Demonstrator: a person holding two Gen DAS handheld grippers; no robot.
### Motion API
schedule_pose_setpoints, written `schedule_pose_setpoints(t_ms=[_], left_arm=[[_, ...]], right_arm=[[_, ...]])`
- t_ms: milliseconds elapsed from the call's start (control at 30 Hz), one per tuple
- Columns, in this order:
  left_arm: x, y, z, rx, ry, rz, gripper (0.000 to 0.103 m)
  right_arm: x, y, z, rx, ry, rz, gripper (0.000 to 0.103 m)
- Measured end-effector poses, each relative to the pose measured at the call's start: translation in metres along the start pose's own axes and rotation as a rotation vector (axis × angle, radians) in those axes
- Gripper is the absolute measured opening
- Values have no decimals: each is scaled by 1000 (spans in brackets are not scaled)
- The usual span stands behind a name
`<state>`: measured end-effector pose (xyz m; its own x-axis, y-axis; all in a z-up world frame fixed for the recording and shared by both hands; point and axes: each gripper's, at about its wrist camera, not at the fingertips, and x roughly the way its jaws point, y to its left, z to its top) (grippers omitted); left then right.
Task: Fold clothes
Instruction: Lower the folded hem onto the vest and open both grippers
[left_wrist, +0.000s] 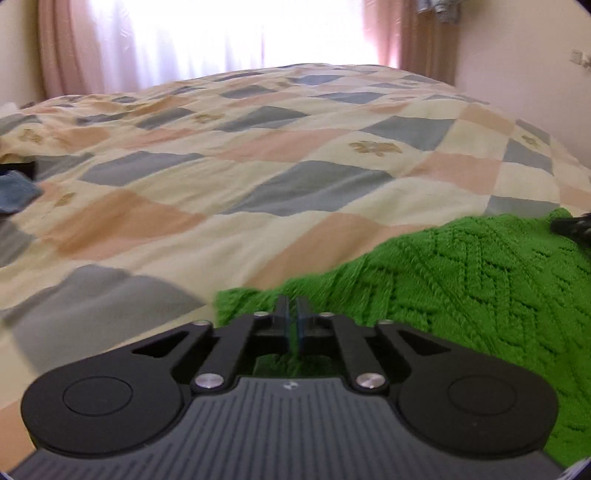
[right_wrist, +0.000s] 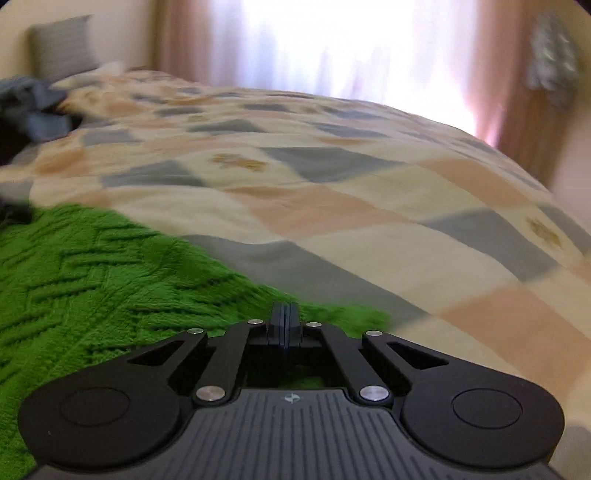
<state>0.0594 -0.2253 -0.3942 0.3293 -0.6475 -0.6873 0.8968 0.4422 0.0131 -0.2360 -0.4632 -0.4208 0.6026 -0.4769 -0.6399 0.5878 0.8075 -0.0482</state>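
Observation:
A bright green cable-knit sweater (left_wrist: 461, 280) lies on the bed and fills the lower right of the left wrist view and the lower left of the right wrist view (right_wrist: 92, 280). My left gripper (left_wrist: 293, 314) sits at the sweater's near-left edge, its pads pinched down to a thin slit on the knit. My right gripper (right_wrist: 284, 317) is shut at the sweater's right edge, pads pressed together, and no fabric shows between them. Each view catches the other gripper as a dark shape at the sweater's far end.
The sweater rests on a patchwork quilt (left_wrist: 258, 177) of grey, peach and cream that covers the bed. A heap of blue-grey clothes (right_wrist: 33, 107) lies at the quilt's left side. Pink curtains (left_wrist: 70, 44) and a bright window stand behind the bed, with a grey pillow (right_wrist: 62, 44) beside them.

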Motion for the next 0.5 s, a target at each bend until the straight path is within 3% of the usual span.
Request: schedule_pose_setpoints(t_ms=[67, 267, 400, 500], left_arm=[[-23, -8, -3, -5, -13, 15, 9], [-84, -50, -52, -42, 8, -45, 15], [-91, -71, -96, -78, 89, 33, 16], [-105, -85, -99, -75, 98, 102, 15]], right_arm=[[-22, -6, 1, 81, -5, -29, 2], [-105, 29, -30, 183, -88, 97, 19], [-140, 67, -73, 187, -37, 128, 24], [-142, 82, -103, 185, 34, 96, 25]])
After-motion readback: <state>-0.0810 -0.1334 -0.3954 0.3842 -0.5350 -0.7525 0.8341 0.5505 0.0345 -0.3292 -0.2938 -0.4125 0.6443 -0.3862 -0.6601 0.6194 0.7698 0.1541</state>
